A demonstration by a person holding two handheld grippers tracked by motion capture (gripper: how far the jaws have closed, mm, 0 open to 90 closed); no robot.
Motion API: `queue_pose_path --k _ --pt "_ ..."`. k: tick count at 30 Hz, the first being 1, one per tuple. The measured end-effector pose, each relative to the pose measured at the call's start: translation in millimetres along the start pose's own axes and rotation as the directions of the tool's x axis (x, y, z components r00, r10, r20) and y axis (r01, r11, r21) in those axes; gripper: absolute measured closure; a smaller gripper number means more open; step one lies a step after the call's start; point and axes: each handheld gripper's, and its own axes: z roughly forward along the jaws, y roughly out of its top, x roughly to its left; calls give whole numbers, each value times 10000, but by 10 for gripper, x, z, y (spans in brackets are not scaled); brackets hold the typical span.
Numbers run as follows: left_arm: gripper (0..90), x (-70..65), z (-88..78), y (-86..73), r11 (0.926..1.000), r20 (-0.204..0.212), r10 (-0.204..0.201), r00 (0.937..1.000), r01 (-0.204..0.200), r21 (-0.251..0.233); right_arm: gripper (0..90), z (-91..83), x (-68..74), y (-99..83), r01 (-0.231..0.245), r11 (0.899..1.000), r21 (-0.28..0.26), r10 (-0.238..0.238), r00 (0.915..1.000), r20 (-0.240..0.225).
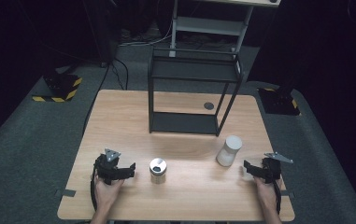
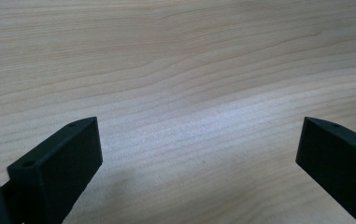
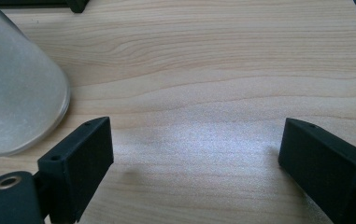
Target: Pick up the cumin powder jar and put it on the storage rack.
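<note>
A small silver metal cup (image 1: 158, 170) stands on the wooden table (image 1: 175, 196), just right of my left gripper (image 1: 131, 171). In the left gripper view the left gripper (image 2: 199, 149) has its jaws wide apart over bare wood, so it is open. A frosted white cup (image 1: 228, 150) stands upside down to the left of my right gripper (image 1: 247, 167). In the right gripper view that frosted cup (image 3: 12, 88) sits at the left, outside the jaws. The right gripper (image 3: 194, 149) is open with only wood between its jaws.
A black two-tier metal rack (image 1: 192, 91) stands at the table's far middle. A round dark grommet (image 1: 208, 106) sits behind it. Beyond the table are a white frame (image 1: 213, 23) and grey carpet with yellow-black striped blocks (image 1: 63, 88).
</note>
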Motion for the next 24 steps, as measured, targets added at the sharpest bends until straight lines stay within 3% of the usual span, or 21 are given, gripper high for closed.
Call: queue_pose_path --k 5,11,14,15,17,24 --pt "5 -50 -119 -57 9993 335 361 9988 -359 -40 93 0 -3 -2 -16 10000 -9 16 10000 -11" --pt "5 -76 -248 -151 9976 956 690 9930 -687 -71 93 0 0 0 0 10000 2 0 10000 -2" --pt "5 -57 -280 -195 9983 1509 573 9869 -572 -50 93 0 2 0 33 10000 1 -33 10000 10" --pt "5 -57 -280 -195 9983 1509 573 9869 -572 -50 93 0 2 0 33 10000 1 -33 10000 10" --pt "5 -71 -307 -225 9980 1898 635 9798 -635 -62 94 1 12 3 52 10000 21 -52 10000 43" --pt "5 -177 -314 -255 9965 2377 832 9678 -834 -93 95 0 3 0 6 10000 -3 -6 10000 18"
